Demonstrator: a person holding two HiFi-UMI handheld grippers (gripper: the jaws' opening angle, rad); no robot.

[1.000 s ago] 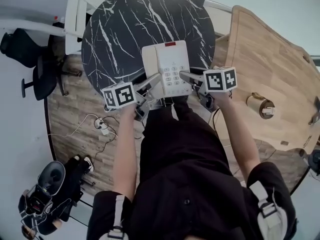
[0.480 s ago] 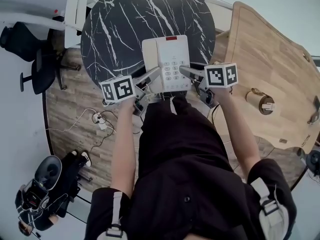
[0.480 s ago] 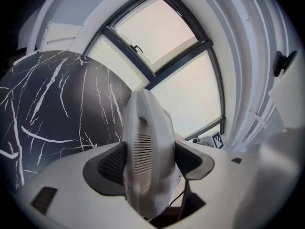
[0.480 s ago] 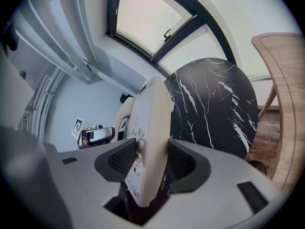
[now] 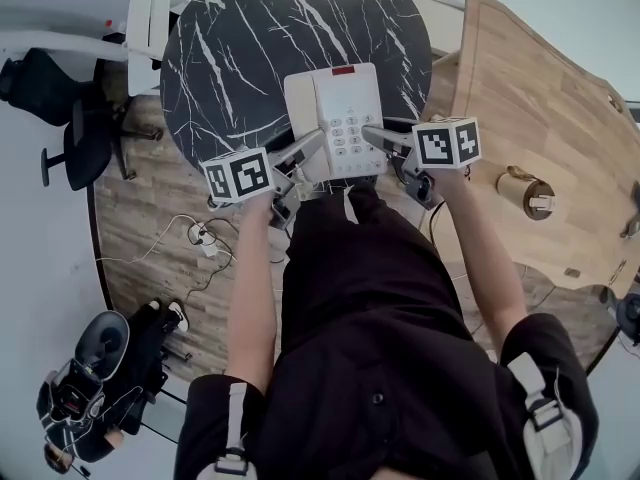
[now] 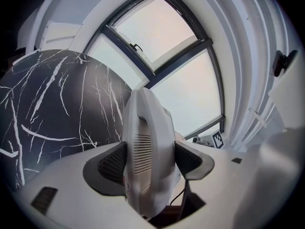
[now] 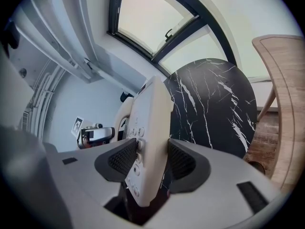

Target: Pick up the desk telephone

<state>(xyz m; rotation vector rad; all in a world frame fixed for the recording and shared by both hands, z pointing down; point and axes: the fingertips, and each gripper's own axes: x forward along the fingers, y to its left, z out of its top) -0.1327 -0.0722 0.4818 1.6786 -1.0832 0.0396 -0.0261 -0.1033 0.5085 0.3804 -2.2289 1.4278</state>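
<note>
The desk telephone (image 5: 335,118) is cream-white, with a keypad and a red strip at its far end. It is held between my two grippers over the near edge of the round black marble table (image 5: 240,58). My left gripper (image 5: 305,156) is shut on its handset side (image 6: 147,142), with both dark pads pressed against it. My right gripper (image 5: 375,136) is shut on the keypad side (image 7: 150,128), and buttons show beside the left pad. The phone appears raised off the tabletop. Its underside is hidden.
A light wooden table (image 5: 540,118) stands at the right with a tape roll (image 5: 525,193) on it. A black office chair (image 5: 60,118) and a white chair (image 5: 145,28) are at the left. Cables and a power strip (image 5: 205,248) lie on the wood floor, with dark equipment (image 5: 90,378) at lower left.
Both grippers stay shut on the phone. It sits slightly higher in the head view than before, a little further over the table.
</note>
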